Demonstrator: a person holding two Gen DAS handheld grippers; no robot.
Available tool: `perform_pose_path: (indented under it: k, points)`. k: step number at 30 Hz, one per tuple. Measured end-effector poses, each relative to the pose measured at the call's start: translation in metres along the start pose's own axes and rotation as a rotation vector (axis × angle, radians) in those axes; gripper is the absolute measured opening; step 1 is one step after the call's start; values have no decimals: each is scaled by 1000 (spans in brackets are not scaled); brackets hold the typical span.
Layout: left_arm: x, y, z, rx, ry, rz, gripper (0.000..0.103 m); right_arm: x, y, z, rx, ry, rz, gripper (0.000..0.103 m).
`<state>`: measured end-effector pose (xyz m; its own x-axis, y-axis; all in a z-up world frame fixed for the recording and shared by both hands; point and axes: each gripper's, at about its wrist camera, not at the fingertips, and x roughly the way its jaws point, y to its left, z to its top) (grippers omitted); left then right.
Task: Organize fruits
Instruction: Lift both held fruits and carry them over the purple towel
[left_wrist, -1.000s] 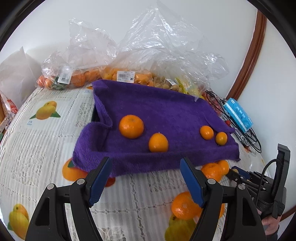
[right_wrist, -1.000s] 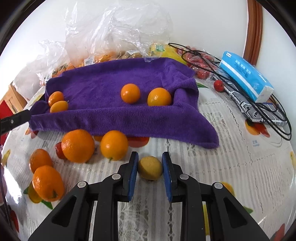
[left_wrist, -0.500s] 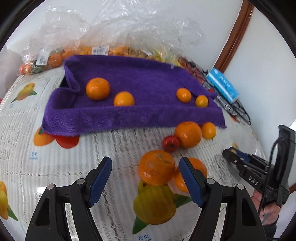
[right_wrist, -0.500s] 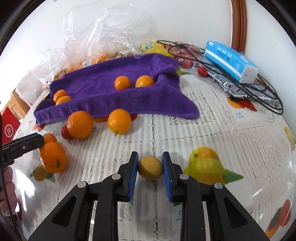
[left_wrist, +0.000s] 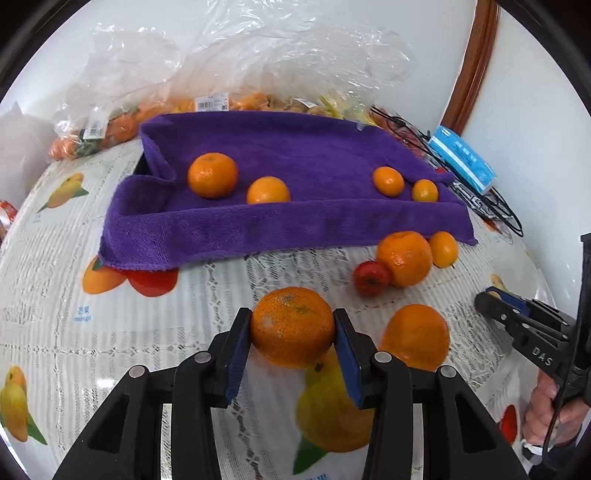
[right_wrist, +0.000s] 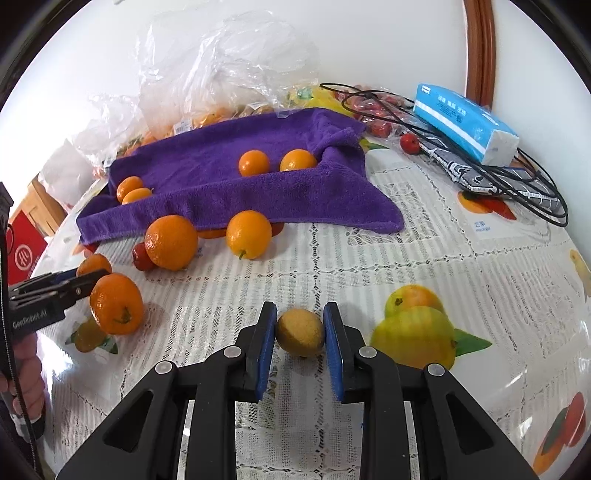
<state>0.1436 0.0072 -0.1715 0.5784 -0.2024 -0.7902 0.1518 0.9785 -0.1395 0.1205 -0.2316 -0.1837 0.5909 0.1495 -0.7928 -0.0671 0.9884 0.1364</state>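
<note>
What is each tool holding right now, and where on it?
Left tool is closing on an orange, pads at its sides. Right tool grips a small yellow fruit by its sides.

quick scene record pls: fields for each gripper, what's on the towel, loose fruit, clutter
left gripper: jaws closing around an orange on the table, pads at its sides
right gripper: shut on a small yellow-brown fruit
purple towel: four oranges on it, two at each end
loose fruit on tablecloth: three more oranges and a small red fruit in front of the towel
behind towel: clear plastic bags of fruit
clutter: blue tissue pack, black cables
</note>
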Motion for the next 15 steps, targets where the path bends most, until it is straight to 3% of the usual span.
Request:
perform_pose_path:
  k: [5,15]
  points:
    - [2,-5,-1,33,-13,51,41,-1,0,0,-7,4,2,27]
    - [1,-2,0,19,-16,33,41,-2,8,-4,-49,8,-34,27]
